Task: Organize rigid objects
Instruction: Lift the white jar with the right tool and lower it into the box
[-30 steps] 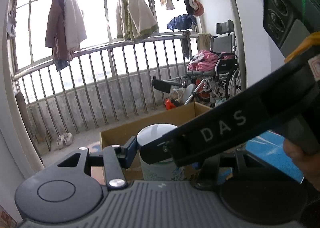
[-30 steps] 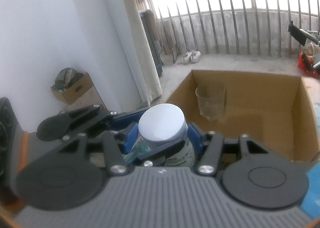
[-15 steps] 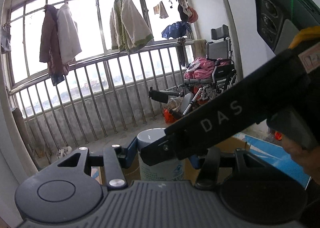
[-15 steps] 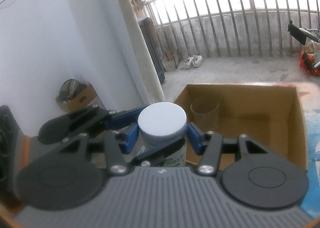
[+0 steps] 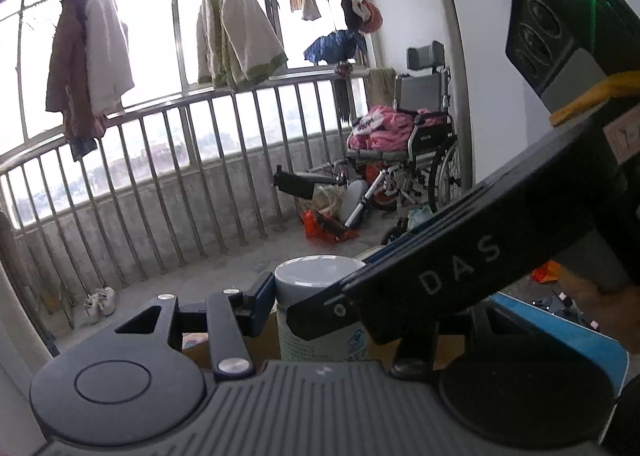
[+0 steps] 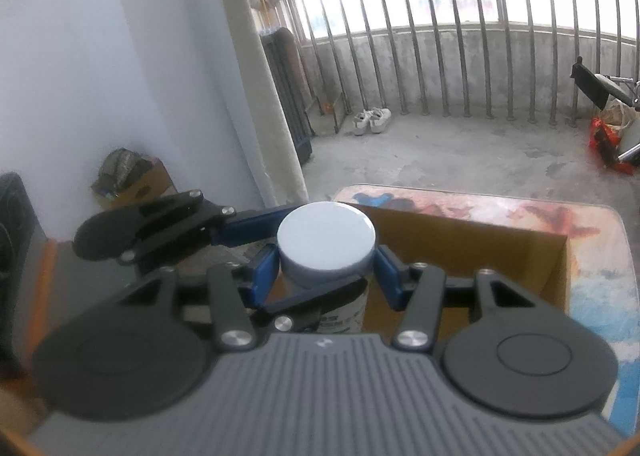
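Gripping the white-lidded jar [image 6: 326, 244], both the left claw [image 5: 316, 304] and right claw [image 6: 326, 270] are closed on it above the cardboard box [image 6: 500, 252]; placement is judged outstanding.

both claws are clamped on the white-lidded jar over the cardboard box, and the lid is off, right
Not quite: the lid is on the jar, as the right wrist view shows. Both the right claw and the left claw do grip it over the cardboard box.

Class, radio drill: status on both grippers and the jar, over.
Left gripper and right gripper both shut on the grey-lidded jar. Jar upright, above the cardboard box. Nothing blocking seen.
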`<state>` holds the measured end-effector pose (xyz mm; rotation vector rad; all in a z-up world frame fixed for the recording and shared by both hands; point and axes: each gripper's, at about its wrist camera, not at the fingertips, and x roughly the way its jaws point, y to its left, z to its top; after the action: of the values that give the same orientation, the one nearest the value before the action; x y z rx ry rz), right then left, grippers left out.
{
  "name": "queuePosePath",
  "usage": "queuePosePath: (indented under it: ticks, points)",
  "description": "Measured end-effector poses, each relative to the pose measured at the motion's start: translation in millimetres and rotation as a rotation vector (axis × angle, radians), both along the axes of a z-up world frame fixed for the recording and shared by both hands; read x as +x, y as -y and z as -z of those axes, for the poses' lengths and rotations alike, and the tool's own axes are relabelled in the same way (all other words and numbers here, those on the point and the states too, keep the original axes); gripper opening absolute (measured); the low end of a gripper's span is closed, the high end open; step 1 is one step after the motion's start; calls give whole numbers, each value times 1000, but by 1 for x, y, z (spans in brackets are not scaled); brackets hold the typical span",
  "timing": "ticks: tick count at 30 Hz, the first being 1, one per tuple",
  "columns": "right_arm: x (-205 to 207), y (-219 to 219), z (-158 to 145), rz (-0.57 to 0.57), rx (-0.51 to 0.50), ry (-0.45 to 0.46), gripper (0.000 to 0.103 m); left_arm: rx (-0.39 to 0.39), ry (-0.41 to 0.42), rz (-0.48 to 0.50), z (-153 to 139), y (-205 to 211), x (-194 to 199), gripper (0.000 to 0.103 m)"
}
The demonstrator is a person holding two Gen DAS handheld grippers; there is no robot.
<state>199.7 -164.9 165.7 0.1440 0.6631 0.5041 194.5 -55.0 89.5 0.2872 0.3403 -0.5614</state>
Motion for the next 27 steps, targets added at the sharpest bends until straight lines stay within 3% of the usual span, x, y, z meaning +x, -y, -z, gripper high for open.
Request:
queuePosePath:
  ticks: [7,14,27]
  points:
    - [72,17,19,16,-1,-72,52,15,-99,24,21,8,61,53]
    - [128,31,62,36,12,-163,52,32,-196,34,51,18,113,53]
    - [169,49,136,57,43,-276,52,129,-286,38,92,35,151,53]
